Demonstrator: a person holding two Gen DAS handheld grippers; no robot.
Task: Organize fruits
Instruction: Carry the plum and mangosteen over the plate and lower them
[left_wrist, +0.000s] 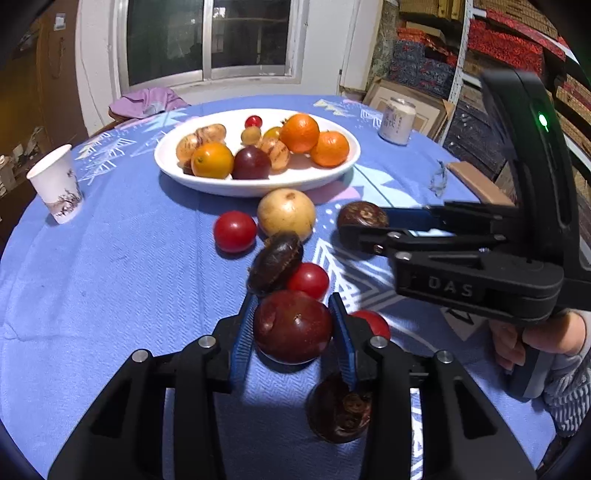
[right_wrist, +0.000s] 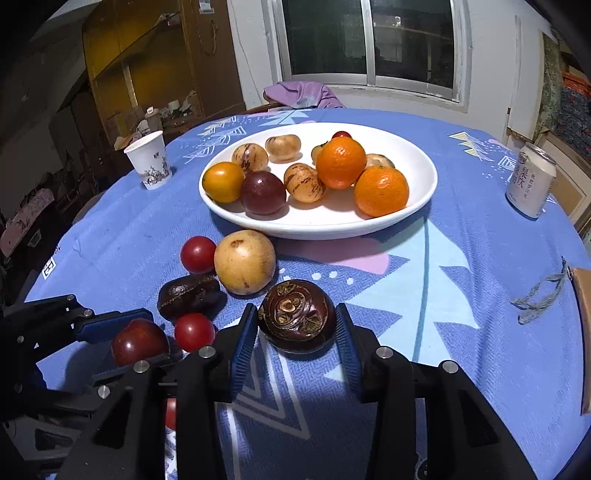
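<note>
A white plate (left_wrist: 177, 173) (right_wrist: 417, 173) holds oranges, a dark plum and several small mottled fruits. On the blue cloth in front lie a yellow pear-like fruit (left_wrist: 286, 212) (right_wrist: 244, 261), red tomatoes (left_wrist: 235, 231) (right_wrist: 198, 254) and dark brown water chestnuts (left_wrist: 275, 263) (right_wrist: 189, 295). My left gripper (left_wrist: 293, 326) (right_wrist: 127, 338) is shut on a dark red plum (left_wrist: 291, 326) (right_wrist: 139, 341), just above the cloth. My right gripper (right_wrist: 297, 319) (left_wrist: 360, 225) is shut on a brown water chestnut (right_wrist: 297, 315) (left_wrist: 362, 215).
A paper cup (left_wrist: 57, 182) (right_wrist: 148, 159) stands at the left, a drink can (left_wrist: 397, 120) (right_wrist: 531, 180) at the far right. A crumpled wrapper (right_wrist: 539, 299) and a brown board (right_wrist: 585, 332) lie at the right edge. Another water chestnut (left_wrist: 338, 413) lies under my left gripper.
</note>
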